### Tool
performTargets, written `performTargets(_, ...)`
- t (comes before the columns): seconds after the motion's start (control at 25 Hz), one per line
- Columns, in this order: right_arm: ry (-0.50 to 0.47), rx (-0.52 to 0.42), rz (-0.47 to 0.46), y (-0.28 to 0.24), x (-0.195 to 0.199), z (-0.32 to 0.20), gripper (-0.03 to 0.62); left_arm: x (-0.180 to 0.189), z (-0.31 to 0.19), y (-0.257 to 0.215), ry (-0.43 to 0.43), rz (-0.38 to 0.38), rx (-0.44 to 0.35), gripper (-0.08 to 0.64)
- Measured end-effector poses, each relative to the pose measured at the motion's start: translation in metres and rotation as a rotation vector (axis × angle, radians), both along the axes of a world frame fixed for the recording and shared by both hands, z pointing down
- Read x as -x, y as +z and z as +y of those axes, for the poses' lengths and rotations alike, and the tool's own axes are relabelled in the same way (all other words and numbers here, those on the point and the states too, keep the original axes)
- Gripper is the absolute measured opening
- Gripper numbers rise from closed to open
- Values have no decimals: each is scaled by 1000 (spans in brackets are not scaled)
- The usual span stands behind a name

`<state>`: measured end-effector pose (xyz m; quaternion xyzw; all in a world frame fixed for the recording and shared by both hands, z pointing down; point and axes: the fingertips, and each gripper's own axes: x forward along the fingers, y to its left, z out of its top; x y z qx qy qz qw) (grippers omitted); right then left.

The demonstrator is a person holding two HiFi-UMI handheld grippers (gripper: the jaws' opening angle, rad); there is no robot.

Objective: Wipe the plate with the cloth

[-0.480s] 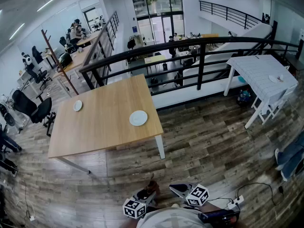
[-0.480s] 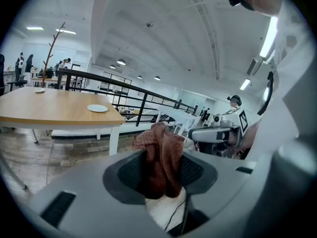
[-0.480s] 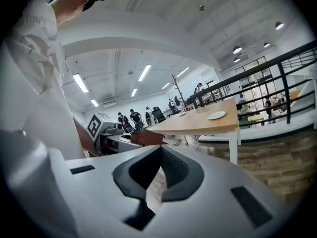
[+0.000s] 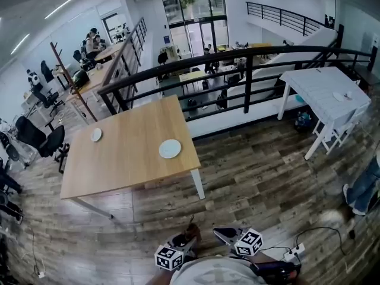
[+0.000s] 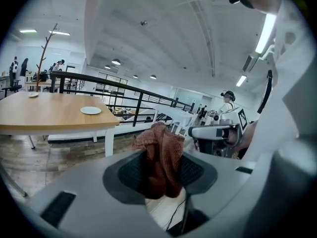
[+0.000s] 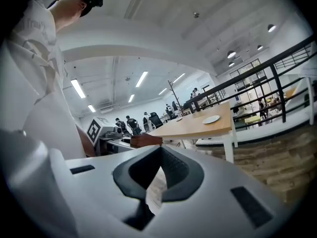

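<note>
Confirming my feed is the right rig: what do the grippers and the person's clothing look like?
Both the left gripper and right gripper have light grey moulded bodies with black ribbed pads. Each carries a white cube printed with black square markers. The person wears a white top.

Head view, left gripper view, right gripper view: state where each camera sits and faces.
Head view: on the person's head, looking steeply down at the wooden table and plate; left gripper and right gripper show at the bottom.
Left gripper view: on the left gripper, low, facing the table along jaws shut on the cloth; person's torso at right.
Right gripper view: on the right gripper, facing the table along closed, empty jaws; torso at left.
Shared: all three show table and plate.
</note>
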<state>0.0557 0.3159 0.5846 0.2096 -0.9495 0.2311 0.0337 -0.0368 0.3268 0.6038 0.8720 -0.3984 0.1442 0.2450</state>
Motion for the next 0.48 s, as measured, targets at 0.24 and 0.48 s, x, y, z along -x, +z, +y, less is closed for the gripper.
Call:
performTargets(0.24, 32, 11, -3, -2, -14, 1, 12, -10, 1, -4, 18, -7, 1, 169)
performTargets(0.48, 52, 29, 6, 0, -23, 4, 14, -15, -1, -7, 25, -12, -3, 169)
